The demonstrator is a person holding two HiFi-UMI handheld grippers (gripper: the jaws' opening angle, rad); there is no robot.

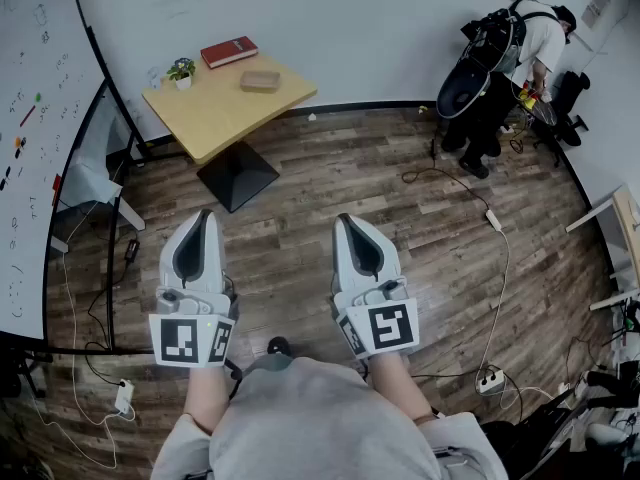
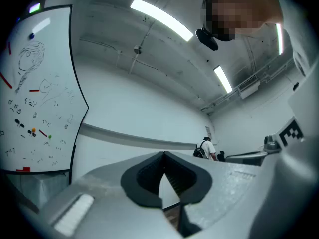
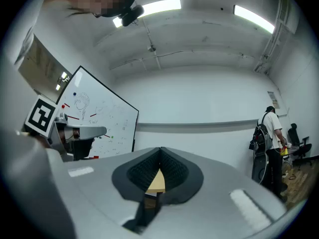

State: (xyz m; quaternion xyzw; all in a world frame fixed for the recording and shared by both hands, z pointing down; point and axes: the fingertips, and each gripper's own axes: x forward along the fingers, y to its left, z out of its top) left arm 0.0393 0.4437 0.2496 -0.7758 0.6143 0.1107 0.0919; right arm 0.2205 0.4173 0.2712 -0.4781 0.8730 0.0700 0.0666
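Observation:
I hold both grippers side by side over the wood floor [image 1: 300, 183], pointing away from my body. The left gripper [image 1: 204, 215] is shut, its tips meeting with nothing between them; in its own view the left gripper [image 2: 163, 155] points at a white wall. The right gripper [image 1: 346, 220] is also shut and empty. In its own view the right gripper [image 3: 160, 150] faces the wall, and a strip of the yellow table [image 3: 156, 182] shows through the gap behind its pads. Neither gripper touches anything.
A yellow table [image 1: 215, 108] stands ahead to the left with a red book [image 1: 229, 51], a small potted plant [image 1: 182, 71] and a brown object [image 1: 260, 81]. A whiteboard [image 1: 35, 118] lines the left. A person [image 1: 510, 63] stands far right. Cables and a power strip [image 1: 489, 380] lie on the floor.

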